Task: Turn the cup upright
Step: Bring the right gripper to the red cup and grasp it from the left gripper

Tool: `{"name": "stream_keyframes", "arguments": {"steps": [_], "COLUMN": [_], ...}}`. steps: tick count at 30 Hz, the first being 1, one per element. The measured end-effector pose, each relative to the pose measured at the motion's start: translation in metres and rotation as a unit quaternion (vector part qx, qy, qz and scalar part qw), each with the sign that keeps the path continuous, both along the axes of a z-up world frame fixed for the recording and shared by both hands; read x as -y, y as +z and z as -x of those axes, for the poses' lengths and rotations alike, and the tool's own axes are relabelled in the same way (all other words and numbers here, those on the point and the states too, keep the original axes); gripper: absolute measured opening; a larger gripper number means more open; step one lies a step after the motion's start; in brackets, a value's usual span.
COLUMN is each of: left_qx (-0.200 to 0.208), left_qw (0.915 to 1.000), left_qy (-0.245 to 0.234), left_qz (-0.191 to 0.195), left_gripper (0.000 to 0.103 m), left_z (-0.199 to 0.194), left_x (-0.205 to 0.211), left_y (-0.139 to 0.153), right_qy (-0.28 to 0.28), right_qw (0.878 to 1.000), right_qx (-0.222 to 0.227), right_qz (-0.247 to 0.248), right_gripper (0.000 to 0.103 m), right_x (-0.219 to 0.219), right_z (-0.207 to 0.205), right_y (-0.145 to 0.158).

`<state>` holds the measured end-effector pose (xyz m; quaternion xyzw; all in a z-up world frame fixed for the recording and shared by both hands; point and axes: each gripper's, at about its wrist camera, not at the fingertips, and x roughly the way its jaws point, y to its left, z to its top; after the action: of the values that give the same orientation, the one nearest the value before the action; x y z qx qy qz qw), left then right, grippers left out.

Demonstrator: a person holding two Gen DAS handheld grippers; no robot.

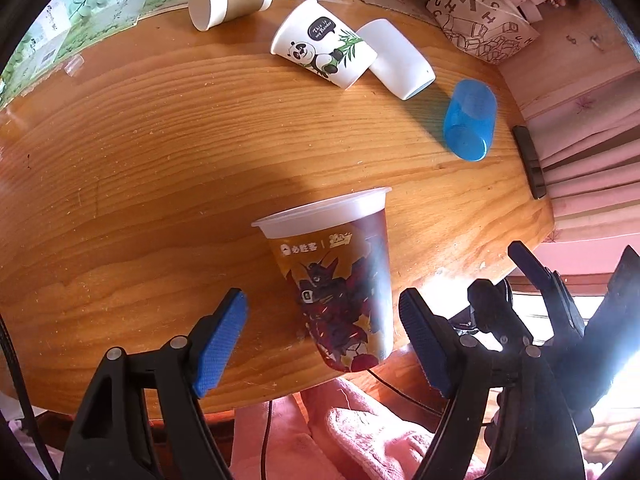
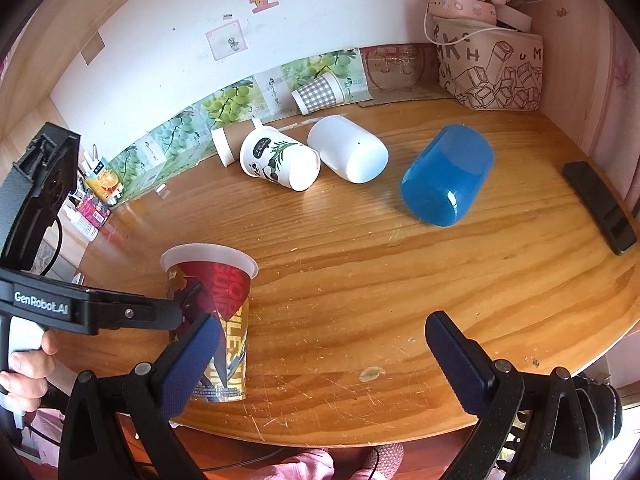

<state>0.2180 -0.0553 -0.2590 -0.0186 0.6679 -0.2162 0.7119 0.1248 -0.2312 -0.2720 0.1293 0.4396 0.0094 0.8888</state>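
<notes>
One printed plastic cup (image 1: pixel 334 276) is already standing rim-up near the bench's (image 1: pixel 140 140) near edge, sitting between the left gripper's (image 1: pixel 322 340) spread fingers with gaps showing on both sides, so nothing is being pinched. Right gripper (image 2: pixel 320 364) is hovering with fingers spread wide over bare wood, holding nothing; the printed cup is sitting just left of its left finger. Five more cups are lying on their sides farther back: blue cup (image 2: pixel 446 176) on the right, white cup (image 2: pixel 350 148) and panda cup (image 2: pixel 280 160) touching mid-bench, kraft-sleeve cup (image 1: pixel 230 0) and checked cup (image 2: pixel 318 92) by the far wall. Risk, as I'm judging it: the upright cup is standing close to the near edge, so a finger clipping it on pull-back is likely knocking it off onto the pink fabric (image 1: pixel 360 428) below. Blue cup is round and free to roll toward the dark remote (image 2: pixel 600 208) and the right edge if nudged. Open room is looking generous mid-bench; the far side is looking crowded.
</notes>
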Motion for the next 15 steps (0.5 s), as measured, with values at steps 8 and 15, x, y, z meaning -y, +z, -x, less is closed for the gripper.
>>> {"name": "stream_keyframes", "arguments": {"steps": [8,15], "left_qx": [0.067,0.091], "left_qw": [0.9977,0.9957], "left_qy": [-0.005,-0.015], "left_qz": [-0.004,0.0], "left_gripper": [0.081,0.081], "left_z": [0.006,0.005], "left_x": [-0.038,-0.063], "left_y": [0.023,0.026], "right_qy": [-0.006,0.012], "right_qw": [1.0,1.0], "right_qx": [0.012,0.012], "right_qz": [-0.016,-0.016], "right_gripper": [0.103,0.103], "right_x": [-0.026,-0.064], "right_z": [-0.015,-0.03], "right_y": [0.006,0.003]}}
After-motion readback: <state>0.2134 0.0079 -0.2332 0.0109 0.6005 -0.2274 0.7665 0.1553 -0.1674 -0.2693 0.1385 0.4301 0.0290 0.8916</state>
